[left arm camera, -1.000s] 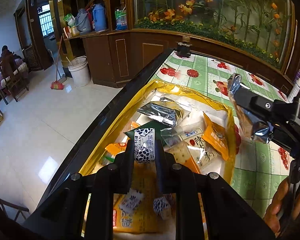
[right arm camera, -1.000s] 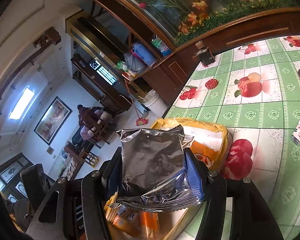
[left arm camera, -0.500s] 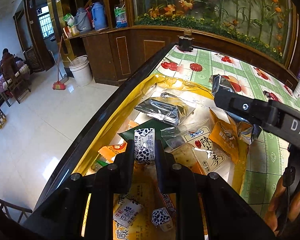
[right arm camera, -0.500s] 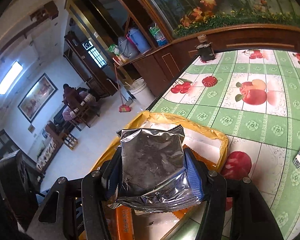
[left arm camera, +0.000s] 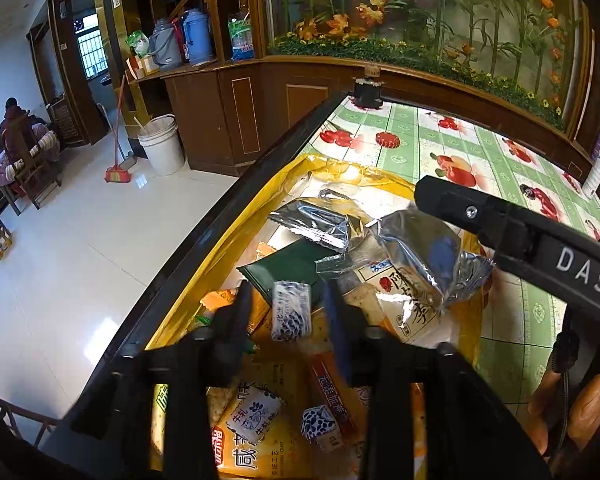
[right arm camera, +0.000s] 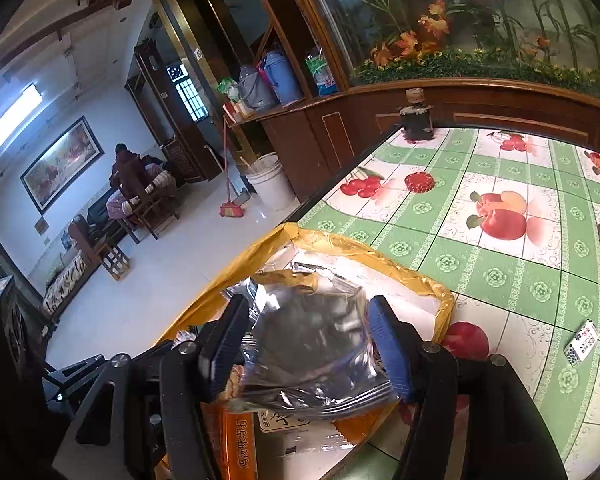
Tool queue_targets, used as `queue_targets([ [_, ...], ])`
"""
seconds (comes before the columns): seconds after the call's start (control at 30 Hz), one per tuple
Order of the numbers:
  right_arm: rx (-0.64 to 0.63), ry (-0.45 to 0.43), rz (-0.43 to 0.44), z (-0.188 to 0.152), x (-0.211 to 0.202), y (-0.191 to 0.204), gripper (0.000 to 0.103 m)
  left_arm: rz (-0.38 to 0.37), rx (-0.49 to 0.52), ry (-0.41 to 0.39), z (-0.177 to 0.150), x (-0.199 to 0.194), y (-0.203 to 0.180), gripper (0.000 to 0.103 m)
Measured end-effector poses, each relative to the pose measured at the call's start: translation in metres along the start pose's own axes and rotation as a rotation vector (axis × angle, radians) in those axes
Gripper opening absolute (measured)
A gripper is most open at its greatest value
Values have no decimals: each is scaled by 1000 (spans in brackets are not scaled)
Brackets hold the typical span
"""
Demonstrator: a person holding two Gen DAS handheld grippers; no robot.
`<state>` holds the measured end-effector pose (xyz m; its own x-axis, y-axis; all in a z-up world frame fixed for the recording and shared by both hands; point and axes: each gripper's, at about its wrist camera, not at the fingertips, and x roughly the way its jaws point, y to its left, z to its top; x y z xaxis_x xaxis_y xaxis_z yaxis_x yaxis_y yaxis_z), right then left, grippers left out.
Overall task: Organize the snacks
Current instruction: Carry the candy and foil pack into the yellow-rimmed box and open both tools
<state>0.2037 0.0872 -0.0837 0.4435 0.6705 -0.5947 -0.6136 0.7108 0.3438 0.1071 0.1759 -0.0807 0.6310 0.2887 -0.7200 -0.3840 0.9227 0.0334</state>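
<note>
The desk [right arm camera: 500,280], with its green checked fruit cloth, fills the right half of both views, and its dark edge runs diagonally down to the lower left, with bare white floor beyond it. Plenty of bare cloth is free toward the upper right. The yellow foil-lined bag [left arm camera: 284,184] sits right along that edge, mouth wide open, crammed with snack packs; its near end is cut off behind the gripper bodies at the bottom of the frame.

The right hand-held gripper [right arm camera: 308,344] has its fingers spread apart, with a crinkly silver foil pack [right arm camera: 312,344] blurred between them; it's hard to tell whether the pads still touch it. In the left view that pack [left arm camera: 424,252] hangs over the bag's right side.

The left hand-held gripper [left arm camera: 288,304] is parted too; a small blue-and-white patterned candy [left arm camera: 291,310] sits loose in the gap, blurred, above the packs.
</note>
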Motion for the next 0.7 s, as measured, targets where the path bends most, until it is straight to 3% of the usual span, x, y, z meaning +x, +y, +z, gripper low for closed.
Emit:
queue_targets([
  [0.07, 0, -17, -4, 2, -7, 1, 68, 4, -4, -19, 0, -5, 1, 63],
  [0.33, 41, -81, -10, 0, -51, -13, 72, 2, 2, -79, 2, -29, -4, 63],
  [0.6, 137, -168, -70, -17, -114, -60, 73, -22, 38, -108, 2, -46, -24, 70],
  [0.7, 156, -182, -126, -25, -136, -83, 79, -47, 42, -110, 2, -50, -33, 74],
])
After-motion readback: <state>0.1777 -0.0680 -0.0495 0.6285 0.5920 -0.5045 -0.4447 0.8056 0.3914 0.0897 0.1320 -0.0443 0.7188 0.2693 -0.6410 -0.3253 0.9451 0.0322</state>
